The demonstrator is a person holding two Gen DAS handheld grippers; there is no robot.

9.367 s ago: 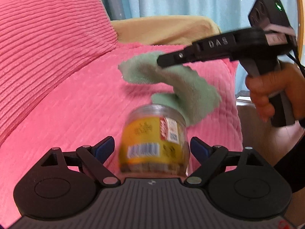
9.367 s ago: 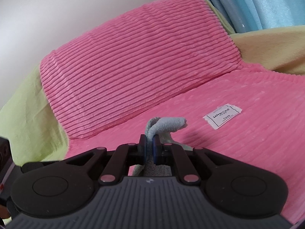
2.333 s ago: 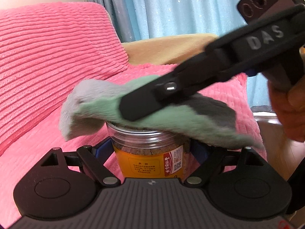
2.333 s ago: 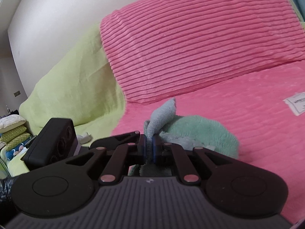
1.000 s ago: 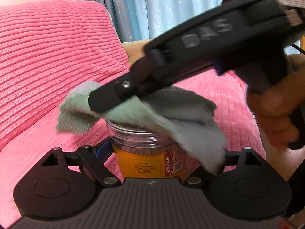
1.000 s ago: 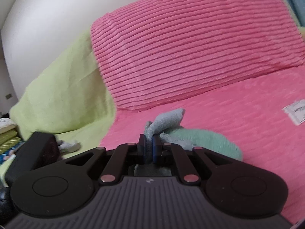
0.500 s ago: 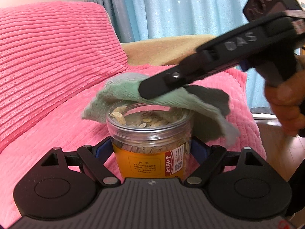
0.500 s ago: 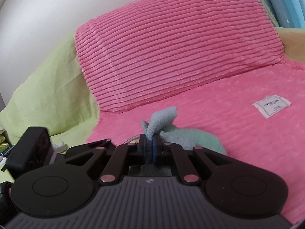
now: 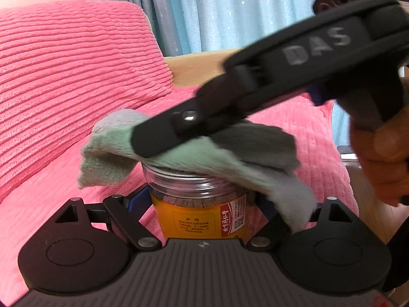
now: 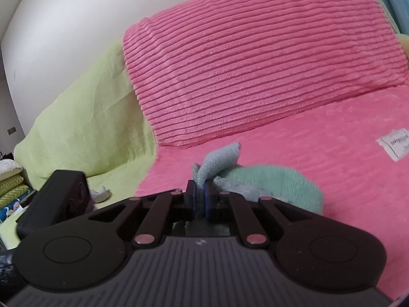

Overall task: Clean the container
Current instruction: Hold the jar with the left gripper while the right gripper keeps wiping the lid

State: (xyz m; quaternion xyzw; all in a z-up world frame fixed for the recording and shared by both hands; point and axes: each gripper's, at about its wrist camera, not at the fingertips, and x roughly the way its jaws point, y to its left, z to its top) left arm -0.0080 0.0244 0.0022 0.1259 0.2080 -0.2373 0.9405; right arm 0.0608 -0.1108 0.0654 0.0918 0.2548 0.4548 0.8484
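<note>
Mid-wipe: left gripper (image 9: 202, 204) clamps jar (image 9: 199, 204) at frame bottom, right gripper (image 10: 200, 198) pinching cloth (image 9: 179, 151) over lid; sides unwiped.

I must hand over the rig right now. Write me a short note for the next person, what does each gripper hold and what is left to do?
Left gripper: shut on the jar, upright over the pink sofa cover.
Right gripper: shut on the green cloth, which lies over the jar's clear lid.
Done: wiping of the top is under way.
Left: probably the sides and label; how clean the lid is cannot be seen under the cloth.
</note>
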